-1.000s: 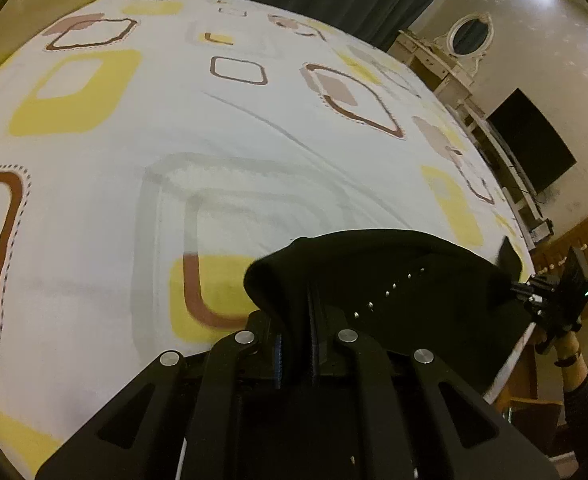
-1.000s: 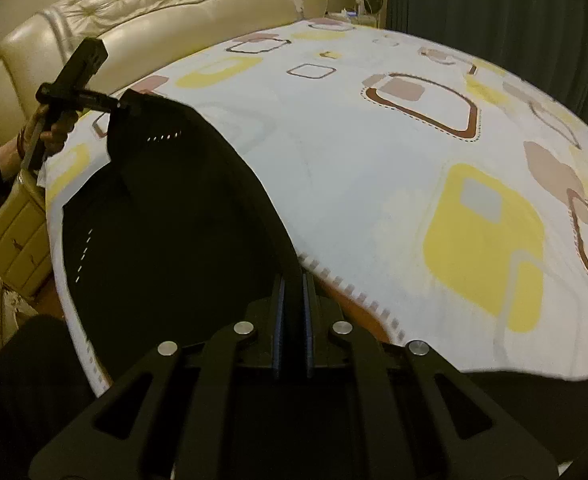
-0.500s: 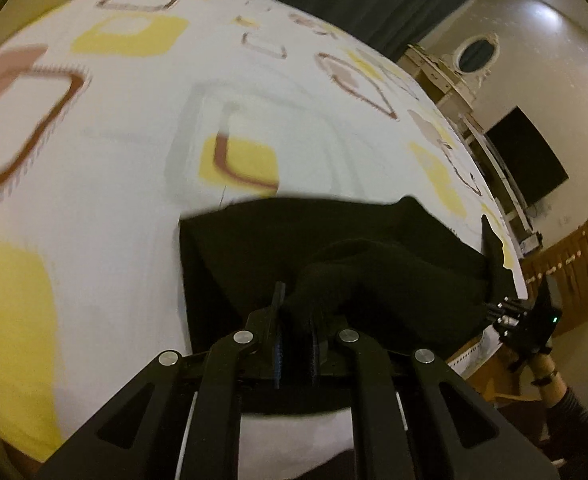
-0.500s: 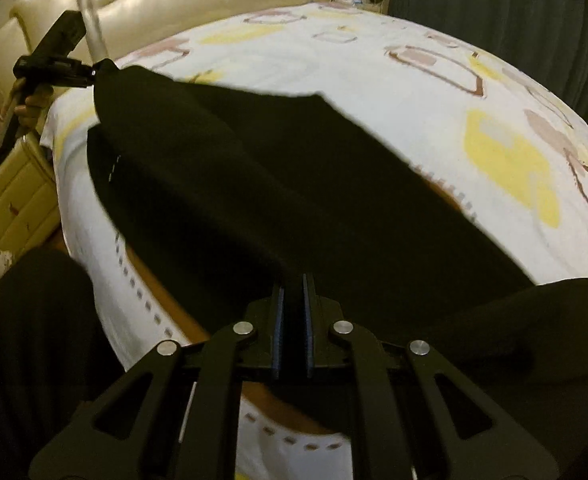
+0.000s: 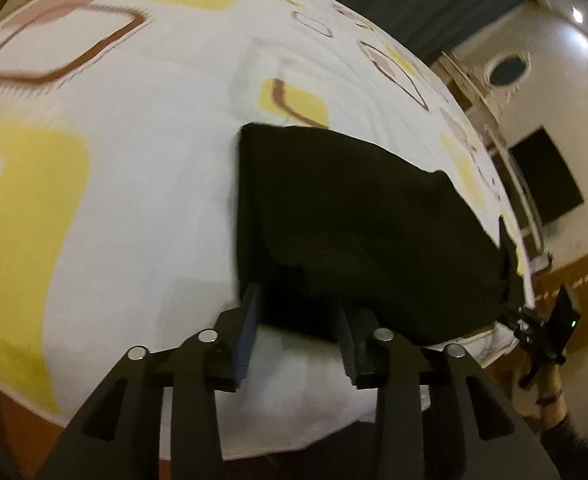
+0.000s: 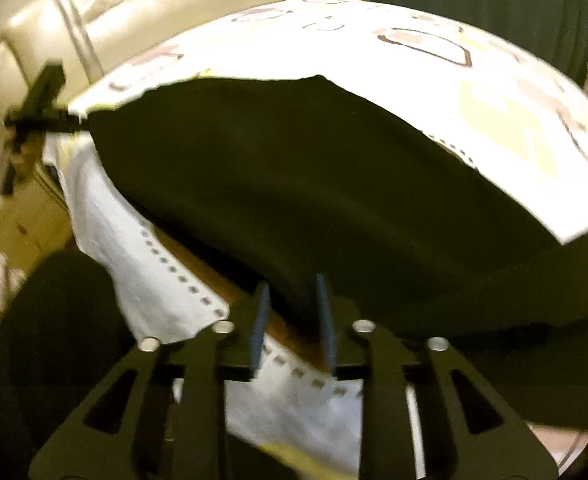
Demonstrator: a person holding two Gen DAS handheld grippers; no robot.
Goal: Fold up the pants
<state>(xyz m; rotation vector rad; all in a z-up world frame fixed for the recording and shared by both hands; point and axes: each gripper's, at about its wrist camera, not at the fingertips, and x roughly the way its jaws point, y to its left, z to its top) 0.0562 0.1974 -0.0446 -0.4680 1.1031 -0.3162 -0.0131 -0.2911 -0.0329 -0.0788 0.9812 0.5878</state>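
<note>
My left gripper [image 5: 295, 326] and right gripper [image 6: 292, 318] are opening, jaws apart, letting the black pants [image 5: 357, 224] drop onto the bed [image 5: 134, 152] just ahead; I should draw back cleanly without dragging the fold.

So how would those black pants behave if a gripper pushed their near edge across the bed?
Likely floppy: the black pants sag and drape over the bed edge. A push would probably bunch them, as soft folds already show. Both the left gripper and right gripper are opening, cloth still between the jaws.
</note>
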